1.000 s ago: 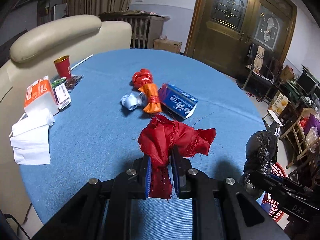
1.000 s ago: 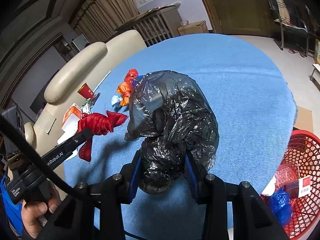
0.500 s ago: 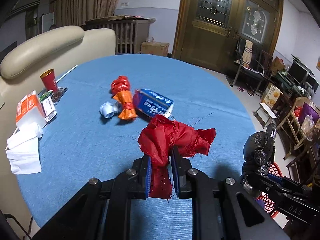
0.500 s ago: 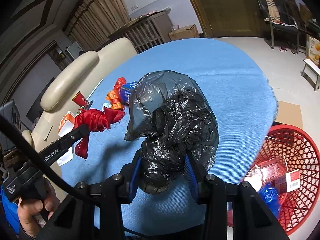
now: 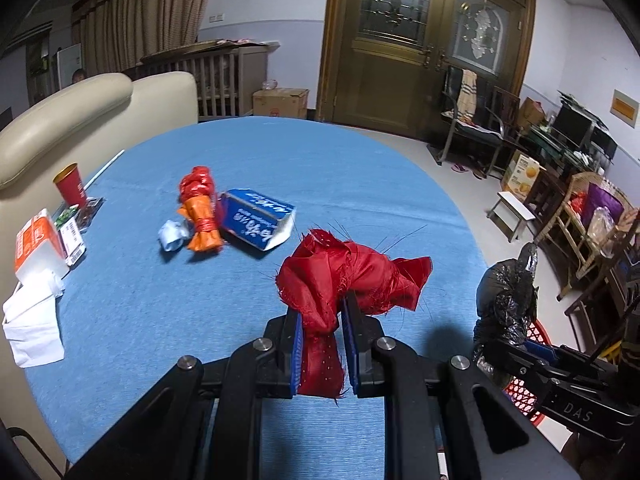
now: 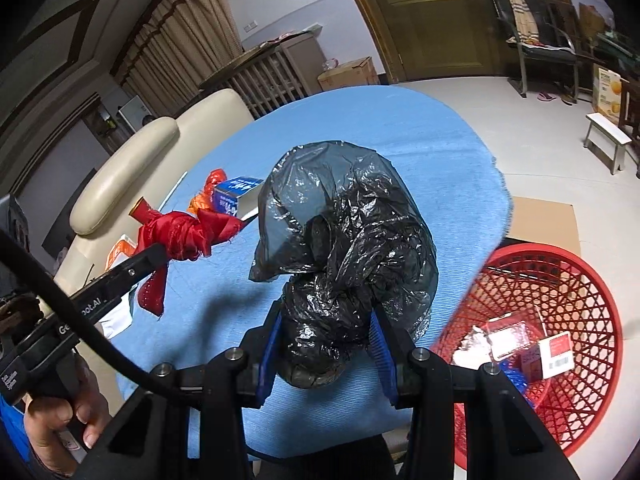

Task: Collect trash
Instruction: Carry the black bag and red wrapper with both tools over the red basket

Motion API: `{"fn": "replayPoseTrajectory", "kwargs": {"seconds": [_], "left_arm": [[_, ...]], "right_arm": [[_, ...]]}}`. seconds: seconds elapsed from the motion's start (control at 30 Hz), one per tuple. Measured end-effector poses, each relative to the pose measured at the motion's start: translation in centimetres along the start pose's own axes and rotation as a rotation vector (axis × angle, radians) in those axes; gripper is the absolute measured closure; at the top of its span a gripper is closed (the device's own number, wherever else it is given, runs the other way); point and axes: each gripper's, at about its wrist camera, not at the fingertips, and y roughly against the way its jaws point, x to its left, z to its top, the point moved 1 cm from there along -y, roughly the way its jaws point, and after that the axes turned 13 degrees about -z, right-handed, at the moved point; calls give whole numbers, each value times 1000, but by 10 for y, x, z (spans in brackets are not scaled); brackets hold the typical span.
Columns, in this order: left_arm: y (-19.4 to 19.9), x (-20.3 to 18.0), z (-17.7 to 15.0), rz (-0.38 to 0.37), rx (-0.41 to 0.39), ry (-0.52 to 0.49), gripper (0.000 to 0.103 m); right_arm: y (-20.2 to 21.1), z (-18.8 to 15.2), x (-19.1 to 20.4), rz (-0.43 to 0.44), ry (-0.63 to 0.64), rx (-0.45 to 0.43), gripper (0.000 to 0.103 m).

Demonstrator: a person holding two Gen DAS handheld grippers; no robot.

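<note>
My left gripper (image 5: pixel 322 320) is shut on a crumpled red cloth (image 5: pixel 348 276), held above the blue round table (image 5: pixel 160 300). In the right wrist view the same red cloth (image 6: pixel 180 236) hangs from the left gripper at the left. My right gripper (image 6: pixel 326 336) is shut on a crumpled black plastic bag (image 6: pixel 340 248), near the table's right edge. That black bag (image 5: pixel 506 296) also shows at the right of the left wrist view. A red mesh basket (image 6: pixel 580 280) with several pieces of trash stands on the floor, right of the table.
On the table lie a blue carton (image 5: pixel 258 226), an orange and red wrapper bundle (image 5: pixel 200 216) and a pale blue wad (image 5: pixel 173 235). At the left edge are a red cup (image 5: pixel 72 184), an orange-white box (image 5: pixel 36 244) and white tissue (image 5: pixel 34 324). A cream sofa (image 5: pixel 80 120) borders the table.
The left gripper has carried the red cloth rightward toward the table's right side; the trash on the table slid left in its view. The red basket shows more fully in the right wrist view.
</note>
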Motion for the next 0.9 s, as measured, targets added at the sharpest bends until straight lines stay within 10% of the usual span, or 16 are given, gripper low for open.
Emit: {"fn": "replayPoseTrajectory", "kwargs": {"seconds": [0.9], "left_arm": [[-16,-92,-1,-137,26,-145,84]], "right_arm": [[42,-9,-101,-137,-108,-52,59]]}}
